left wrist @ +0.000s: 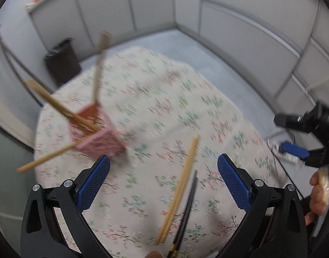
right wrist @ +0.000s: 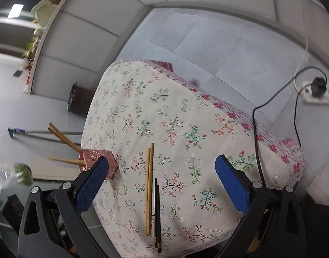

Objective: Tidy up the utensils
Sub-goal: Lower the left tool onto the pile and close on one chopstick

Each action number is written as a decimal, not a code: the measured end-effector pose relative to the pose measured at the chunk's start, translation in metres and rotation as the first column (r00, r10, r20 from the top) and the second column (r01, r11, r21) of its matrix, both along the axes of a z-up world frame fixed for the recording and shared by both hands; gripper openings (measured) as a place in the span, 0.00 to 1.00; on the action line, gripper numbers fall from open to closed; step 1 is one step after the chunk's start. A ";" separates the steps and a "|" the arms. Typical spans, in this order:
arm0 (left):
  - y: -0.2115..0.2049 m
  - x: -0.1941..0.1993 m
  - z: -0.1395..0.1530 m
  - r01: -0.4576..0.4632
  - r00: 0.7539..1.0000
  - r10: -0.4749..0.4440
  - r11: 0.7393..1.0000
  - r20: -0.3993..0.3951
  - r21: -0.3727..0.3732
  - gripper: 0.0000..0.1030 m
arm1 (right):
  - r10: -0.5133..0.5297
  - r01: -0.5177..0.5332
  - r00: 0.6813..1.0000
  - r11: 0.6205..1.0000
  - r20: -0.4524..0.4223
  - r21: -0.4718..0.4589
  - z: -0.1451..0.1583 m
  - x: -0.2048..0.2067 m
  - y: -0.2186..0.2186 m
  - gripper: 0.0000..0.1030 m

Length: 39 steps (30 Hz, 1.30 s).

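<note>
Bamboo chopsticks and a black pair lie side by side on the floral cloth, seen through motion blur in the left wrist view. Their long axes run from the near edge away toward upper right, tips pointing away. The left gripper hangs above them, jaws wide, holding nothing. The pink holder stands to the left, near the table edge, with several bamboo sticks splayed outward from it. The right gripper shows at the right margin; its state cannot be judged here.

In the right wrist view the right gripper is likewise spread wide and empty, above the same pairs. The bamboo chopsticks run nearly straight away from the camera; the black pair lies just beside them on the right, nearer the front edge, parallel. The holder sits at the cloth's left edge.

Risks, as judged: a grip on one stick may scatter its mate or catch the adjoining pair; the black pair may be nudged off the front edge; the holder, loaded with leaning sticks at the edge, may tip if bumped.
</note>
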<state>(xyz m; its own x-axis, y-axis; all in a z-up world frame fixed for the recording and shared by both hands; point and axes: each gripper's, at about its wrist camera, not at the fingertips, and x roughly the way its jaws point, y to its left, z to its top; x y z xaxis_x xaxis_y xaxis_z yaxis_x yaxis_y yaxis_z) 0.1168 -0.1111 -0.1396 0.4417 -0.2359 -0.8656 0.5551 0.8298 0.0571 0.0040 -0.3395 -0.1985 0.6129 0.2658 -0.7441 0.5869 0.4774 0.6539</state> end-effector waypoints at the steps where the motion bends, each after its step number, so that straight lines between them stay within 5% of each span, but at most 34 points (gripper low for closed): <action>1: -0.005 0.002 -0.008 0.015 1.000 -0.015 1.000 -0.022 0.010 0.93 | -0.003 0.003 1.000 1.000 -0.006 0.010 -0.002 -0.001 -0.001 0.94; 6: -0.041 0.031 -0.060 0.052 0.975 -0.025 0.992 -0.221 0.117 0.93 | 0.000 0.003 0.999 0.997 -0.032 0.077 -0.017 0.001 -0.002 0.94; 9: -0.051 0.046 -0.079 0.032 0.961 0.002 0.992 -0.276 0.120 0.93 | -0.011 0.016 0.999 0.993 -0.040 0.113 -0.022 0.001 -0.004 0.94; 17: -0.062 0.068 -0.093 -0.020 0.965 0.056 0.990 -0.255 0.139 0.91 | 0.005 0.005 0.998 0.984 -0.058 0.177 -0.033 0.005 -0.005 0.94; 22: -0.068 0.079 -0.112 -0.022 0.954 0.079 0.980 -0.288 0.198 0.69 | 0.013 0.000 0.998 0.981 -0.064 0.194 -0.037 0.009 -0.004 0.94; 35: -0.075 0.097 -0.125 -0.029 0.952 0.089 0.979 -0.293 0.204 0.60 | 0.017 -0.003 0.997 0.979 -0.069 0.205 -0.041 0.009 -0.006 0.94; 39: -0.071 0.097 -0.129 -0.031 0.941 0.082 0.987 -0.329 0.156 0.41 | 0.017 -0.001 0.997 0.979 -0.073 0.203 -0.042 0.009 -0.006 0.94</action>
